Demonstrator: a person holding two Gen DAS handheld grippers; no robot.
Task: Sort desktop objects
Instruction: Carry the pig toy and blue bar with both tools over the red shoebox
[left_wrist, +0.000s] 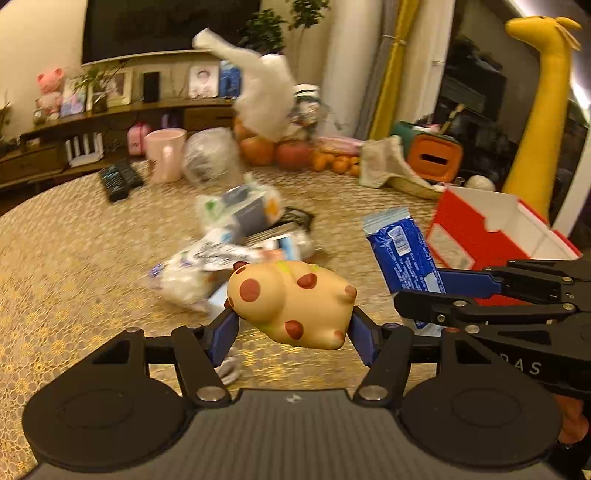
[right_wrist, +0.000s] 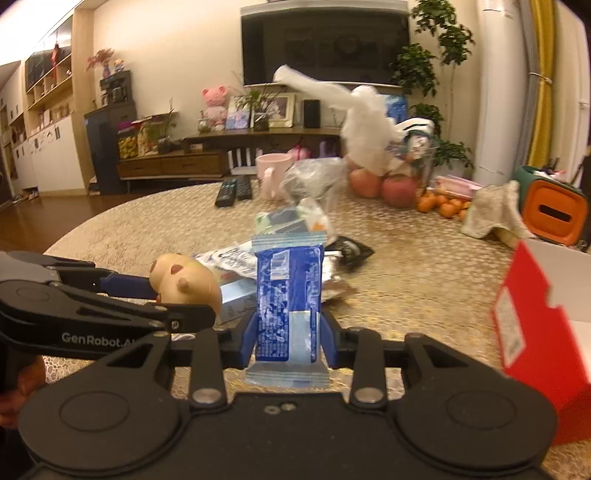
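Gold-patterned tablecloth (left_wrist: 92, 258) was strewn with blurred packets (left_wrist: 236, 229), beside a red box (left_wrist: 476, 236). Half-open, the left gripper (left_wrist: 291, 325) was clamped on a spotted toy (left_wrist: 291, 302) above the cloth. The right gripper (right_wrist: 288, 336) was closed narrowly on a blue packet (right_wrist: 288, 291), raised near the box.

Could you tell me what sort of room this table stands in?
Most likely a home living room: a wall-mounted television hangs above a low wooden cabinet with framed photos, and potted plants stand beside it.

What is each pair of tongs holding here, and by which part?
The left tongs clamp the spotted toy across its sides. The right tongs pinch the blue packet by its lower half.
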